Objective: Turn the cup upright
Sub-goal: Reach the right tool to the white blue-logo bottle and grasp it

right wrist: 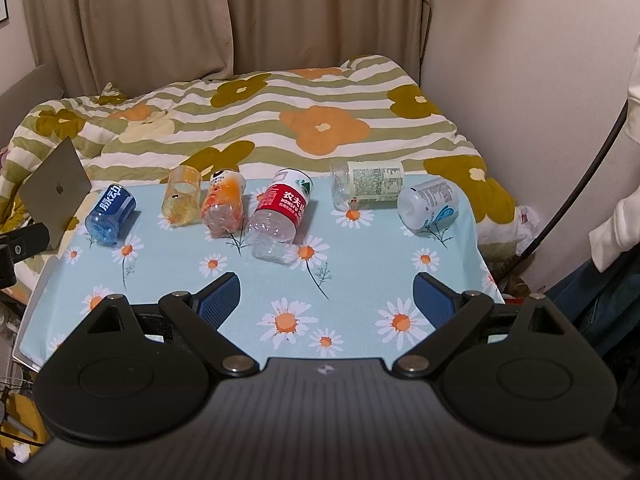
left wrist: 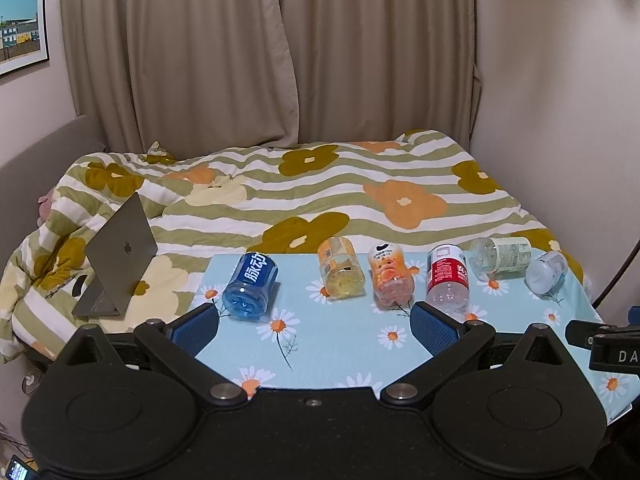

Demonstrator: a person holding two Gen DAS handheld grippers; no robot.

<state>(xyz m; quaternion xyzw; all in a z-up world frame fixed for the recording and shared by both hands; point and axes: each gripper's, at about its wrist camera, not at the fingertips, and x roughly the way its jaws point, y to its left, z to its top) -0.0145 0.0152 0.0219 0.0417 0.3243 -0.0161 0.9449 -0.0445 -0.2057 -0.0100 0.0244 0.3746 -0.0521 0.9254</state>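
Several cut-bottle cups lie on their sides in a row on the daisy-print table (left wrist: 328,344) (right wrist: 352,264): a blue cup (left wrist: 251,286) (right wrist: 110,216), a yellow cup (left wrist: 341,268) (right wrist: 182,196), an orange cup (left wrist: 390,278) (right wrist: 222,204), a red-label cup (left wrist: 448,280) (right wrist: 278,214), a clear cup with a pale label (left wrist: 500,258) (right wrist: 368,186) and a white cup (left wrist: 546,272) (right wrist: 428,202). My left gripper (left wrist: 314,326) is open and empty, in front of the row. My right gripper (right wrist: 326,294) is open and empty, nearer the table's front.
A bed with a flowered striped quilt (left wrist: 320,192) lies behind the table. An open laptop (left wrist: 116,256) stands on the bed at the left. Curtains (left wrist: 280,52) hang behind. A black cable (right wrist: 580,184) and a person's white sleeve (right wrist: 620,208) are at the right.
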